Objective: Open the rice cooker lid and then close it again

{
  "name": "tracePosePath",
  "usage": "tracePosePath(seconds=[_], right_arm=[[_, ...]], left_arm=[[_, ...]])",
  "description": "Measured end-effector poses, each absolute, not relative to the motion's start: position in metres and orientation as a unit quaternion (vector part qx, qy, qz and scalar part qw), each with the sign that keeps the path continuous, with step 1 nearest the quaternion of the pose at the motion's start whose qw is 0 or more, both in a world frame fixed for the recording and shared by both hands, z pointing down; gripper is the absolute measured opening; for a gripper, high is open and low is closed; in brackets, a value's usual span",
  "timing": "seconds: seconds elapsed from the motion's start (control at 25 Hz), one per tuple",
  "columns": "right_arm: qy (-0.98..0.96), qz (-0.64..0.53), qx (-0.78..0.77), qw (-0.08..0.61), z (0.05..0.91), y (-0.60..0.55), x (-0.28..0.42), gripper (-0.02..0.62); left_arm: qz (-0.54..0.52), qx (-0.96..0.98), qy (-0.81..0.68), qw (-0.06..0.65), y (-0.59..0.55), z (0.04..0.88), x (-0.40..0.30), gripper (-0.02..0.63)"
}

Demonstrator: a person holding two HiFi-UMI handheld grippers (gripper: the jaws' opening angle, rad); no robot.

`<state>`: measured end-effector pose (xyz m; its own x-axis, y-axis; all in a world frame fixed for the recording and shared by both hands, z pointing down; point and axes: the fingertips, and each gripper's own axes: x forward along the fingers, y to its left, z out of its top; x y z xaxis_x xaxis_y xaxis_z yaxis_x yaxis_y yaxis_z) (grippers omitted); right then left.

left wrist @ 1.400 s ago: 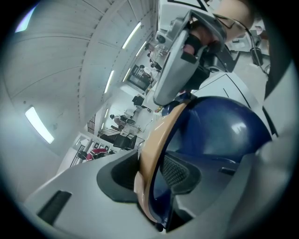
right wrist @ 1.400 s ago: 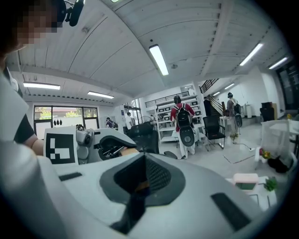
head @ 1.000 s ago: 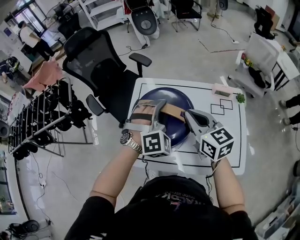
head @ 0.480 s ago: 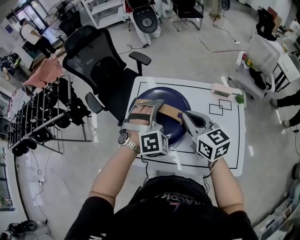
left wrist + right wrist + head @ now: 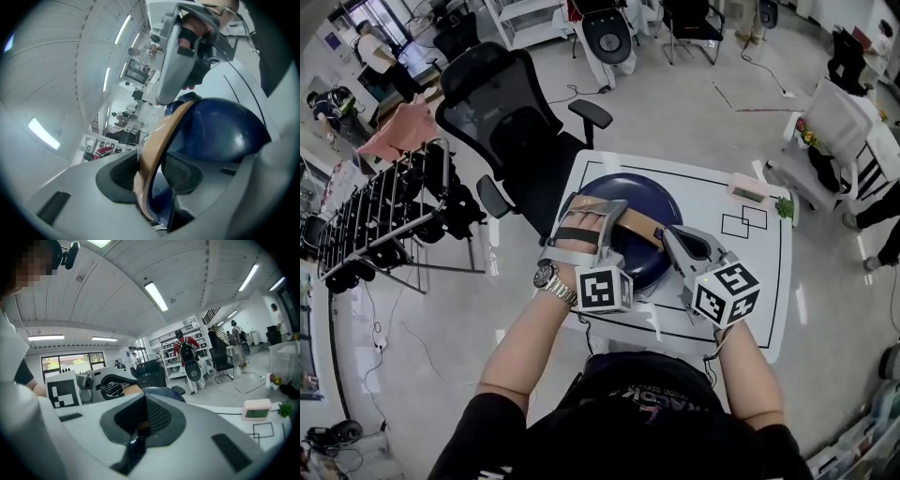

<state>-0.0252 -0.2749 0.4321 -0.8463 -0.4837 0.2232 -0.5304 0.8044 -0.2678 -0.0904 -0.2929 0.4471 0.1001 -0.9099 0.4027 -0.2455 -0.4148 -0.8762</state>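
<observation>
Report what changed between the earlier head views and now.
Nothing visibly changed. The left gripper stays closed on the tan handle of the blue rice cooker, the right gripper stays shut near the handle's other end, and neither hand has shifted.

- Rice cooker lid [image 5: 642, 195]: dark blue, smooth, glossy, plastic-looking.
- Handle [image 5: 158, 140]: tan, smooth, glossy.
- Left gripper [image 5: 153, 180] fingers [image 5: 75, 197]: matt grey plastic with ribbed black pads.
- Desk [image 5: 769, 305]: white, smooth.
</observation>
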Motion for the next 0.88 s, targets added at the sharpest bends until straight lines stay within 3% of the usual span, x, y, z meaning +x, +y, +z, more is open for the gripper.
tracePosePath(seconds=[0.36, 0.56, 0.72, 0.88], right_arm=[[-0.966, 0.113, 0.224, 0.054, 0.420, -0.272, -0.023, 0.002], [-0.975, 0.098, 0.198, 0.035, 0.407, -0.272, -0.030, 0.002], [-0.979, 0.085, 0.186, 0.026, 0.392, -0.265, -0.042, 0.002], [-0.981, 0.070, 0.178, 0.022, 0.382, -0.252, -0.052, 0.002]], left_arm=[[-0.431, -0.700, 0.531, 0.205, -0.271, 0.435, -0.104, 0.173], [-0.318, -0.716, 0.615, 0.093, -0.240, 0.423, -0.126, 0.112], [-0.223, -0.722, 0.654, 0.024, -0.209, 0.410, -0.146, 0.006], [-0.135, -0.725, 0.675, -0.019, -0.179, 0.394, -0.158, 0.003]])
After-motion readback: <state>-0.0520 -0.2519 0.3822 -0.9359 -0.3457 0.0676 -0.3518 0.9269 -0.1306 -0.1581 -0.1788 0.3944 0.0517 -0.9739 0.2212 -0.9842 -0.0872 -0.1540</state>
